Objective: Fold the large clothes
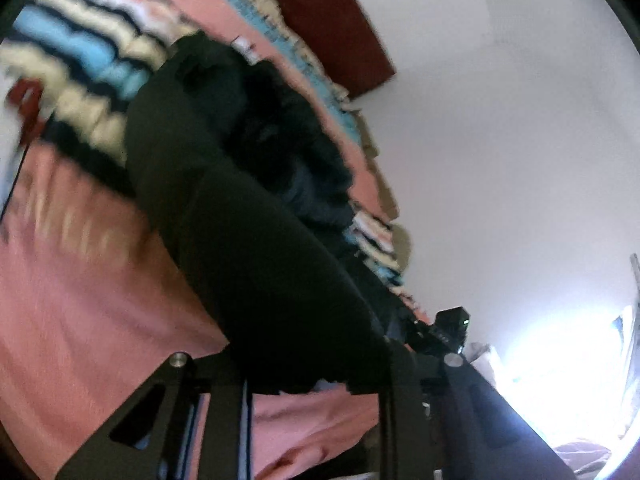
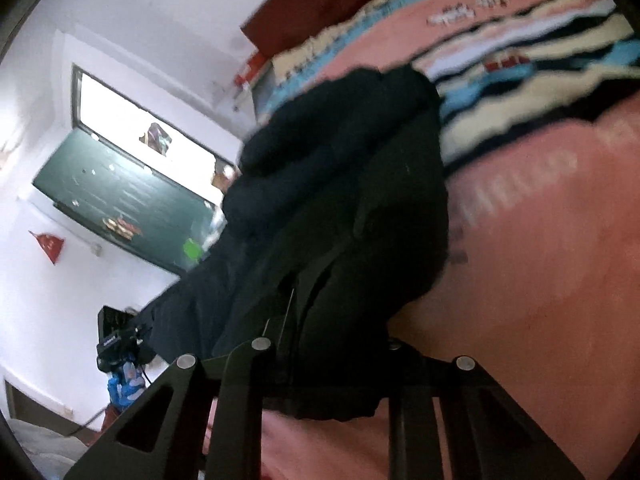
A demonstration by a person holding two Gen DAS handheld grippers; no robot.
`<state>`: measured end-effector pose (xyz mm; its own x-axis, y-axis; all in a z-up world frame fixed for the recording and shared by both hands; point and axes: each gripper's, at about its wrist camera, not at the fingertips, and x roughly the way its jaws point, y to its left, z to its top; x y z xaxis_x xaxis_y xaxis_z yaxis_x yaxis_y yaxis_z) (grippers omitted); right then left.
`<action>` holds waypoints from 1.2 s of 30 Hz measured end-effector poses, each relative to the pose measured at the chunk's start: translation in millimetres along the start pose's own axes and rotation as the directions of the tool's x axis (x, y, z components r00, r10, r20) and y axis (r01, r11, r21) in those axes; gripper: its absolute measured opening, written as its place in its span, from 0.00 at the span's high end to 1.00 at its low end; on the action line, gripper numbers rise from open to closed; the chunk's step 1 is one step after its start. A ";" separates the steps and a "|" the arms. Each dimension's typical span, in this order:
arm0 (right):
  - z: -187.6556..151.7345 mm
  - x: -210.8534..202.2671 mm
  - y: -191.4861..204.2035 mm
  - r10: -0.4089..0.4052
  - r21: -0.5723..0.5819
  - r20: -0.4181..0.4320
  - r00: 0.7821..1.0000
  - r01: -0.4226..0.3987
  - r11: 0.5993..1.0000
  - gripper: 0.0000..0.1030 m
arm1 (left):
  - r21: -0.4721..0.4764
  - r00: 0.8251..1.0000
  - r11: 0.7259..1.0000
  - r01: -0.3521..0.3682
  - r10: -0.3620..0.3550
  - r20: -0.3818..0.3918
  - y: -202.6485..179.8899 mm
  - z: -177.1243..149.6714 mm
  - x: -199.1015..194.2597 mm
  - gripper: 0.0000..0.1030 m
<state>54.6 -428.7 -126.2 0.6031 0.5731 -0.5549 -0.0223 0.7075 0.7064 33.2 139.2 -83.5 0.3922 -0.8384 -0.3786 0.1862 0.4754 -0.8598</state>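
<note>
Black garment (image 1: 224, 216) draped across pink bedspread (image 1: 80, 300).

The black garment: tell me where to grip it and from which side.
Grip the black garment along its near hem, where it hangs thin and free over the pink bedspread, coming from the bed's near side. Both the left gripper and right gripper already pinch there.

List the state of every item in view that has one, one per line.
Black cloth garment: bunched, lifted at its near edge, the rest trailing on the bed.
Left gripper: shut on the black cloth garment.
Right gripper: shut on the black cloth garment.
Pink printed bedspread: spread flat.
Striped fuzzy blanket: rumpled, behind the garment.
</note>
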 end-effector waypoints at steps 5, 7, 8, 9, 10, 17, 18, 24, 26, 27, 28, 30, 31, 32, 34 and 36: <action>49.8 -12.9 5.3 0.074 0.010 0.120 0.990 -0.076 0.997 0.81 | 0.018 0.995 0.996 0.086 -0.087 0.052 -20.8 51.4 -10.6 0.83; 76.6 -8.8 5.1 0.109 0.041 0.172 0.979 -0.118 0.992 0.81 | 0.013 0.991 0.993 0.117 -0.117 0.071 -25.4 74.0 -12.1 0.83; 87.3 -9.9 0.5 0.130 0.060 0.191 0.973 -0.144 0.988 0.81 | 0.008 0.988 0.991 0.131 -0.131 0.080 -27.7 85.2 -12.0 0.83; 99.3 -5.4 -0.6 0.147 0.080 0.207 0.967 -0.167 0.983 0.81 | 0.001 0.985 0.989 0.148 -0.147 0.090 -29.7 97.2 -10.1 0.83; 107.6 -1.0 -0.9 0.157 0.094 0.219 0.963 -0.181 0.979 0.81 | -0.003 0.982 0.987 0.159 -0.158 0.101 -31.4 109.4 -7.6 0.83; 170.5 42.2 -25.1 0.187 0.257 0.285 0.940 -0.262 0.930 0.81 | -0.073 0.973 0.983 0.171 -0.156 0.171 -24.8 195.0 31.9 0.83; 178.1 49.8 -28.1 0.177 0.274 0.288 0.941 -0.258 0.927 0.81 | -0.085 0.972 0.983 0.165 -0.148 0.180 -22.3 208.6 39.5 0.83; 227.9 108.7 -44.9 0.075 0.378 0.307 0.949 -0.194 0.905 0.82 | -0.164 0.977 0.985 0.056 -0.020 0.214 8.6 295.6 98.0 0.82; 238.8 126.4 -46.9 0.038 0.385 0.303 0.952 -0.159 0.909 0.82 | -0.186 0.977 0.982 0.011 0.029 0.211 25.0 316.9 119.4 0.80; 247.2 140.0 -48.7 0.003 0.386 0.294 0.956 -0.122 0.914 0.82 | -0.195 0.977 0.981 -0.012 0.053 0.208 32.5 327.8 129.6 0.79; 251.5 148.3 -49.8 -0.015 0.388 0.288 0.957 -0.102 0.916 0.82 | -0.201 0.976 0.979 -0.035 0.076 0.203 41.3 338.3 141.2 0.79; 263.1 170.9 -56.7 -0.055 0.399 0.269 0.962 -0.059 0.915 0.82 | -0.209 0.975 0.975 -0.081 0.121 0.189 60.2 357.0 164.2 0.79; 266.3 178.5 -59.2 -0.071 0.401 0.259 0.963 -0.041 0.915 0.82 | -0.210 0.974 0.972 -0.100 0.139 0.178 72.3 360.7 175.7 0.79; 271.0 189.7 -63.8 -0.095 0.401 0.243 0.965 -0.011 0.916 0.82 | -0.206 0.973 0.970 -0.128 0.163 0.164 82.9 366.6 187.6 0.79; 274.6 208.5 -73.2 -0.124 0.411 0.208 0.970 0.029 0.911 0.82 | -0.199 0.966 0.960 -0.195 0.224 0.132 103.8 372.2 209.1 0.79; 275.0 227.1 -83.5 -0.131 0.411 0.174 0.976 0.049 0.910 0.82 | -0.185 0.962 0.956 -0.229 0.252 0.109 121.3 368.2 225.2 0.79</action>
<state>412.7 -471.4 -190.3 0.7300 0.3947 -0.5579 0.3368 0.5025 0.7963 475.9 106.3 -147.0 0.5221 -0.6573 -0.5434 -0.0790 0.5971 -0.7982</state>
